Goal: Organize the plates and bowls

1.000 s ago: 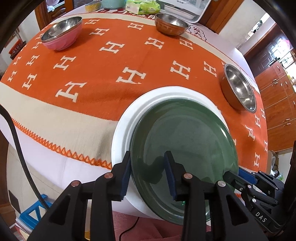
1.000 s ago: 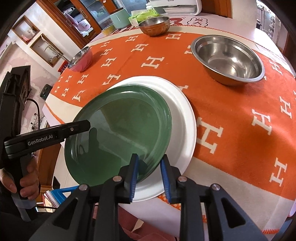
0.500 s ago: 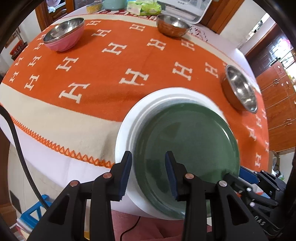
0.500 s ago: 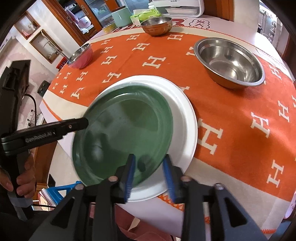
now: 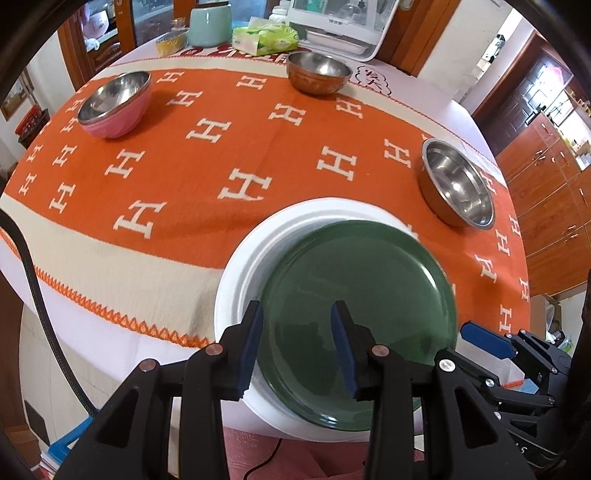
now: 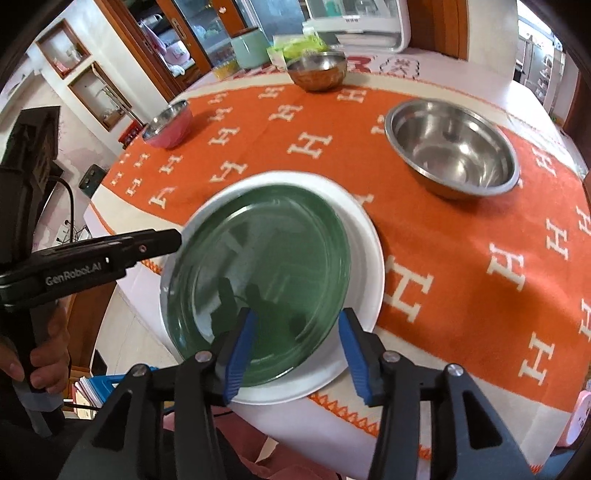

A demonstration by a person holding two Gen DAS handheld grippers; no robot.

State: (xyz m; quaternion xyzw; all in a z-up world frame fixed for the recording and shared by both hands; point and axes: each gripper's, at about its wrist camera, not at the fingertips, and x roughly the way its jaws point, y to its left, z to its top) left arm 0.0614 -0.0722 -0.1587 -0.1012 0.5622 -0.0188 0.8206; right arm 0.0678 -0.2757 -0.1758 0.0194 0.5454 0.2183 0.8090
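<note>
A green plate [image 5: 362,302] [image 6: 258,273] lies on a larger white plate [image 5: 240,273] [image 6: 364,258] at the table's near edge. My left gripper [image 5: 297,349] hovers open above the green plate's near-left rim, pads apart from it. Its fingertip [image 6: 162,240] shows by the plates' left side in the right wrist view. My right gripper [image 6: 297,352] is over the near rim with its jaws opening; the rim lies below the gap, not pressed. A pink bowl [image 5: 114,107] [image 6: 168,125], a copper bowl [image 5: 318,72] [image 6: 317,70] and a large steel bowl [image 5: 458,184] [image 6: 450,147] stand apart on the orange cloth.
A mint canister [image 5: 210,22], a green tissue pack [image 5: 266,37] and a white appliance [image 5: 340,22] stand at the table's back. A hand [image 6: 48,354] holds the left gripper beyond the table edge. The plates overhang the near edge slightly.
The right jaws have widened away from the green plate's rim. The green plate has settled flat, nearer the white plate's middle. My left gripper has risen a little.
</note>
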